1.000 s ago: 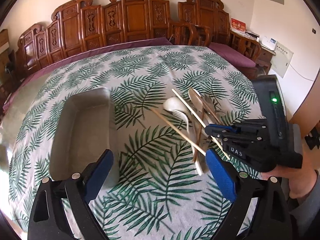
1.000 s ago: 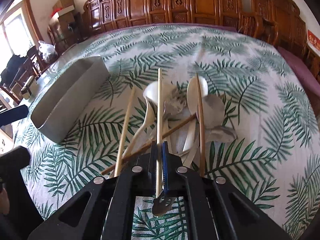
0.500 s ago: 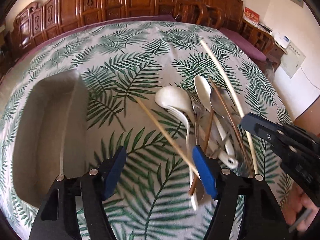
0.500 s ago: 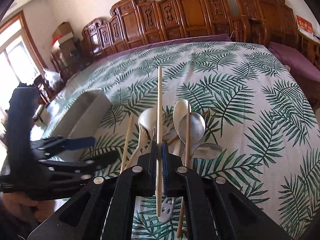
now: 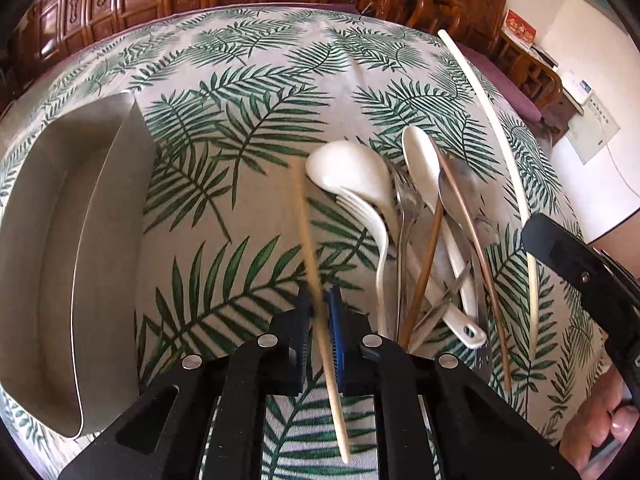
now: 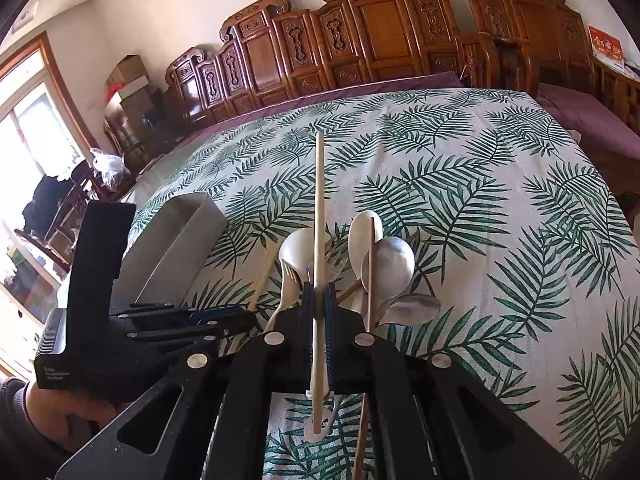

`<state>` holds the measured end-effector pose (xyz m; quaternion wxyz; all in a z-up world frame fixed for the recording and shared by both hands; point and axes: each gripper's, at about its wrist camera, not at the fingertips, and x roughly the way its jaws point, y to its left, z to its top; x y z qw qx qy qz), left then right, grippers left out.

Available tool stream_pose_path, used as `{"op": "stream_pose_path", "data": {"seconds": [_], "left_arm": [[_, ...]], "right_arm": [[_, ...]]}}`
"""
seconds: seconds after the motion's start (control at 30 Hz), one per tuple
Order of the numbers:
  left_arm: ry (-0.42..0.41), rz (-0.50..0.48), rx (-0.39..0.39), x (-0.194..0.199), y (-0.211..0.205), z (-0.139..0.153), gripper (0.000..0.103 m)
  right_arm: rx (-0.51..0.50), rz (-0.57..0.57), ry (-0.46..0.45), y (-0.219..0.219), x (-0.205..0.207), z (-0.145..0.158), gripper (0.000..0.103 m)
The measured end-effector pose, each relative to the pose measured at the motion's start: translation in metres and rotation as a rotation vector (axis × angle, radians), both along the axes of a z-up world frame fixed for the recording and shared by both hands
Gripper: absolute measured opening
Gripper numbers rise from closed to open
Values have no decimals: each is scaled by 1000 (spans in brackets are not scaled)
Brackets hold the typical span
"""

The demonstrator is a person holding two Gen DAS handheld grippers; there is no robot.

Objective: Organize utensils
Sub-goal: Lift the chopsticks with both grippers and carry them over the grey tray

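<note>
- Two grippers, one thin stick each: your left gripper [image 5: 319, 322] squeezes a light wooden chopstick [image 5: 308, 240] between its blue ribbed pads, and your right gripper [image 6: 319, 300] squeezes a pale chopstick [image 6: 319, 216] that points straight ahead above the pile.
- The stick in your left gripper looks blurry, so its top end is hard to make out.
- In the left wrist view the pale chopstick [image 5: 498, 128] shows as a long bent white line, and the black right gripper [image 5: 588, 276] is cut off at the edge.
- The pile of utensils [image 5: 432, 248] lies on the leafy green tablecloth [image 5: 260, 80], right of your left gripper.
- In the pile you see a round white soup spoon [image 5: 352, 176], a white plastic fork [image 5: 356, 210], a shiny metal fork [image 5: 408, 208], a smooth metal spoon [image 6: 390, 264] and two brown chopsticks [image 5: 424, 264].
- The handles cross over each other, so some are partly hidden.
- The long grey metal tray [image 5: 60, 240] with smooth walls sits on the left, apart from the pile.
</note>
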<state>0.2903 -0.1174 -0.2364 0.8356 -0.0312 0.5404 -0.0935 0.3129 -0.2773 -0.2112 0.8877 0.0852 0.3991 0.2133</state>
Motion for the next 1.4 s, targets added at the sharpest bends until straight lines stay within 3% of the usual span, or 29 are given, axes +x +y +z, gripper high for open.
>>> {"op": "stream_pose_path", "data": {"seconds": [0.2,0.43,0.57,1.07,1.4], "left_arm": [[1,-11,20,-1,4,0,6],[-34,-58,96,-6,-5,0,5],[-39,-48,65,-11,8,7,4],[-195,-118,11,-30,72,82,4],[-230,-56,12,-9,125,81,4]], "right_arm": [[-4,11,8,5,-1,-1,6],[-27,27,7,14,-5,0,6],[-29,33,18,19,-8,-1,6],[-22,86,-23,64,-29,21,6],[-43,112,-53,106,-12,40,6]]}}
